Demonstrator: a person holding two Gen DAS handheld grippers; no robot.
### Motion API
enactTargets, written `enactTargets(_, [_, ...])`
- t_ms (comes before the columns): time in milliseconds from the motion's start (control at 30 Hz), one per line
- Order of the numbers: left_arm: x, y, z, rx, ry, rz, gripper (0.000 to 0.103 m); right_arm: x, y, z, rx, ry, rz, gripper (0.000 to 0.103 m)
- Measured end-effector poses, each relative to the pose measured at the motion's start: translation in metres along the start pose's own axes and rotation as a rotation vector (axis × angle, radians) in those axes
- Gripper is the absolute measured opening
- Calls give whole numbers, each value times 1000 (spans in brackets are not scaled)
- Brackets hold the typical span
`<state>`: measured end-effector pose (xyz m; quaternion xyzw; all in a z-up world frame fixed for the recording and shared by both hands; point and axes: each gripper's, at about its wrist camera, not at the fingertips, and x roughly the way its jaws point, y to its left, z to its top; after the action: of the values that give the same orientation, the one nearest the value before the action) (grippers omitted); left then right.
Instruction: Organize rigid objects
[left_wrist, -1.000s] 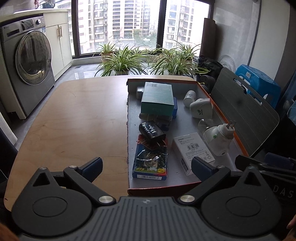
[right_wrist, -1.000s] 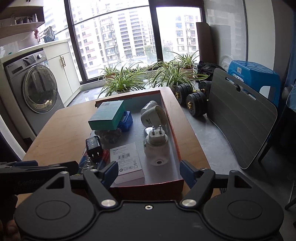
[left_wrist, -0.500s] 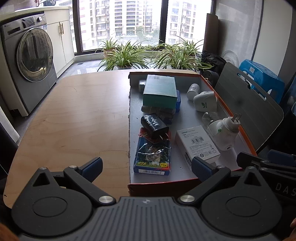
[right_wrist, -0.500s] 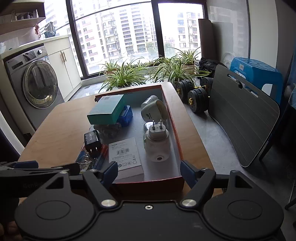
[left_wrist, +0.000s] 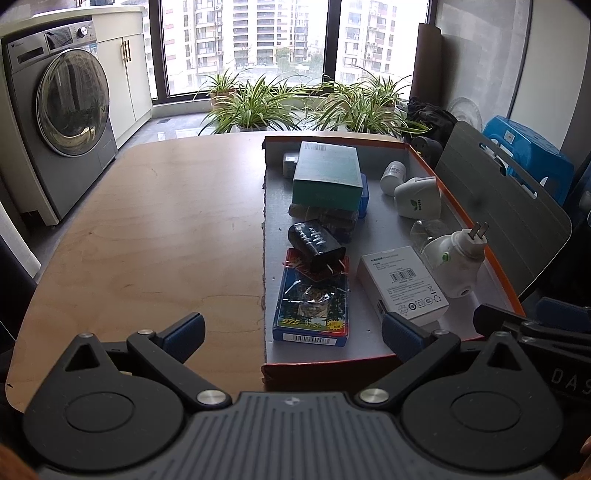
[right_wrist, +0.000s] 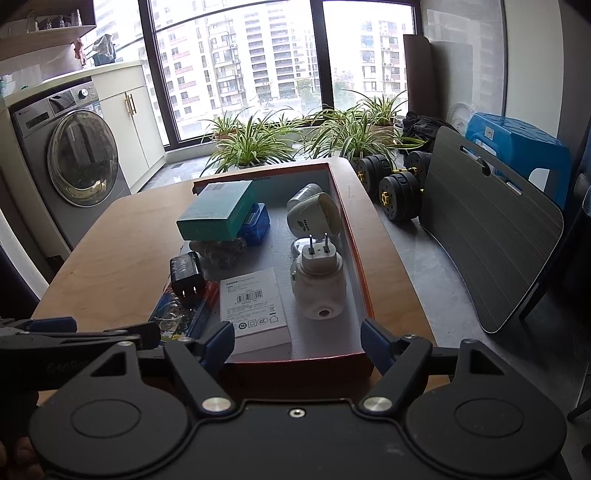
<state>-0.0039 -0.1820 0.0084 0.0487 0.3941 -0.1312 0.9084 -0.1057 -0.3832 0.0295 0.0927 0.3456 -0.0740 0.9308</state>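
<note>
Leftmost, my left gripper (left_wrist: 291, 332) hangs spread and empty before the orange-rimmed box lid (left_wrist: 495, 266) on the surface (left_wrist: 147, 229). Inside lie a blue card pack (left_wrist: 312, 310), black charger (left_wrist: 316, 242), teal box (left_wrist: 327, 175), white carton (left_wrist: 404, 282) and white plug-in device (left_wrist: 454, 258). My right gripper (right_wrist: 297, 339) gapes too; only its view shows dumbbells (right_wrist: 391, 188).
</note>
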Motion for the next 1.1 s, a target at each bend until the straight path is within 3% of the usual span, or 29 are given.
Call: enactTargets(1100, [3, -8, 1, 40, 2, -23, 103, -2, -6, 3, 1, -4, -17, 90])
